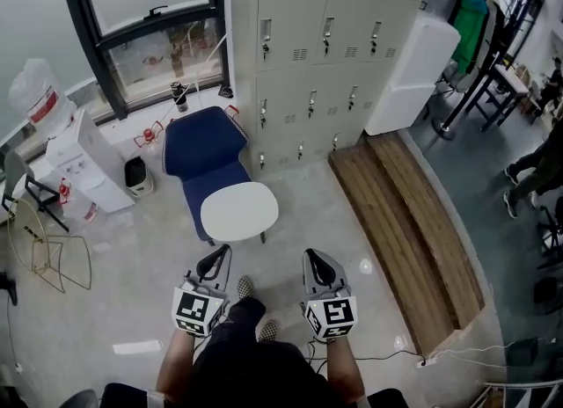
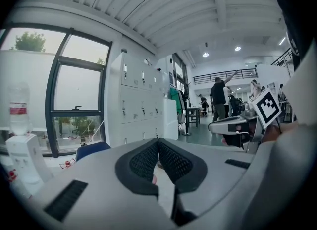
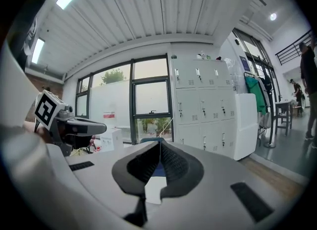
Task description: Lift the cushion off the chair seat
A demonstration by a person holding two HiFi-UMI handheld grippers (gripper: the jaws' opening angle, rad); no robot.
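Observation:
A round white cushion (image 1: pixel 239 211) lies on the front of the seat of a blue chair (image 1: pixel 202 151) that stands before the window. Both grippers hang side by side just short of the cushion, pointing at it and apart from it. My left gripper (image 1: pixel 219 254) is shut with nothing between its jaws, and so is my right gripper (image 1: pixel 315 257). In the left gripper view the left gripper (image 2: pixel 158 140) has its black pads (image 2: pixel 176 163) meeting at the tips, with white cushion (image 2: pixel 165 188) showing below. In the right gripper view the right gripper (image 3: pixel 159 143) is likewise shut, with cushion (image 3: pixel 153 190) and chair (image 3: pixel 157 170) beyond.
Grey lockers (image 1: pixel 317 46) stand behind the chair. A water dispenser (image 1: pixel 88 160) and a small bin (image 1: pixel 137 175) sit at the left, with a wire frame (image 1: pixel 53 257) on the floor. A wooden platform (image 1: pixel 413 230) runs along the right. People stand at the far right.

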